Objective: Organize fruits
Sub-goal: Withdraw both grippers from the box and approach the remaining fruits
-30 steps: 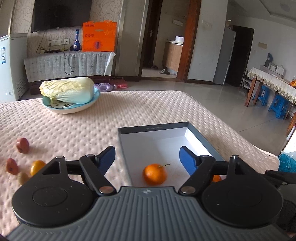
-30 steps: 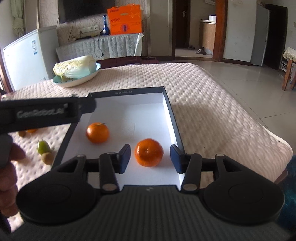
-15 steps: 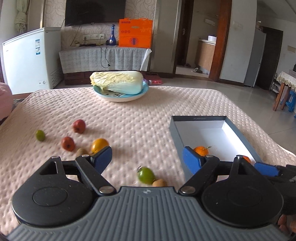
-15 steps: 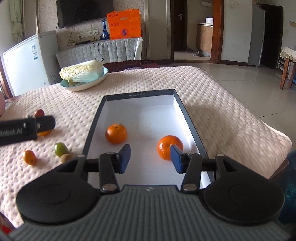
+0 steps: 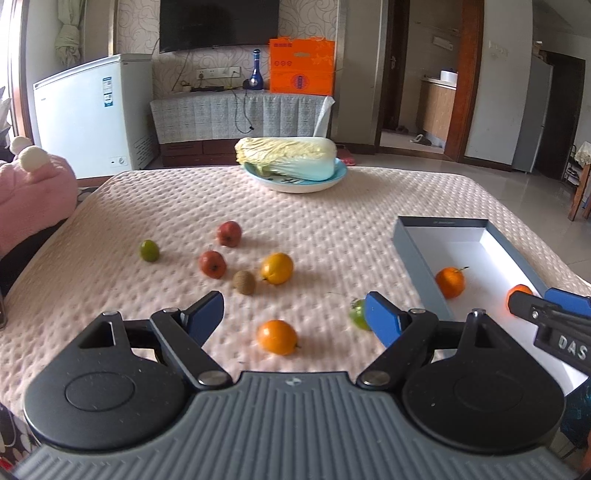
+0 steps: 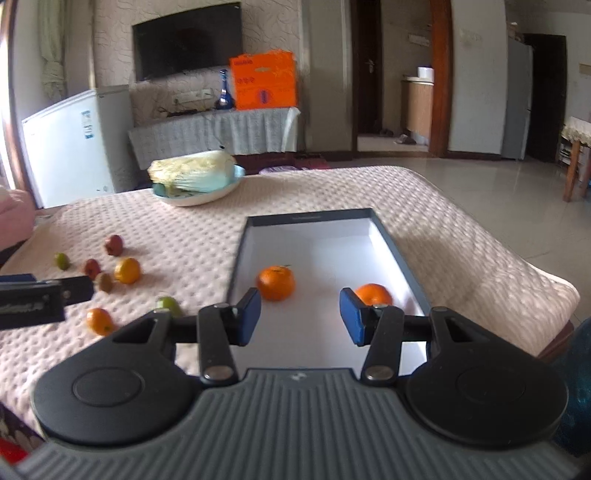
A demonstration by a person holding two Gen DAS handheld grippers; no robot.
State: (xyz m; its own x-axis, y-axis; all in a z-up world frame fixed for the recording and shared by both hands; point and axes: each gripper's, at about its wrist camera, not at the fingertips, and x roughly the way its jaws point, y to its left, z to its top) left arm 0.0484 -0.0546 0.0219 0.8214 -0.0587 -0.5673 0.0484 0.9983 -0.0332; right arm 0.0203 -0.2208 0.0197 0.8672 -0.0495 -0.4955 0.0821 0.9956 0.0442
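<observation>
left wrist view: left gripper spread wide and empty above the orange; a careless closing could roll it off the bumpy cloth; right gripper part-open, empty.

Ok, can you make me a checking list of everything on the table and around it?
Surface: pink bumpy cloth over the table.
Job's things: two oranges in the grey box; outside it, seven loose fruits: orange, yellow one, kiwi, two red, two green.
Clutter: cabbage on a plate.
Grippers: left gripper open, empty, over the loose orange; right gripper open, empty, over the box.
Cables: black cord on the far sideboard.
Surroundings: white freezer, TV, orange box.
</observation>
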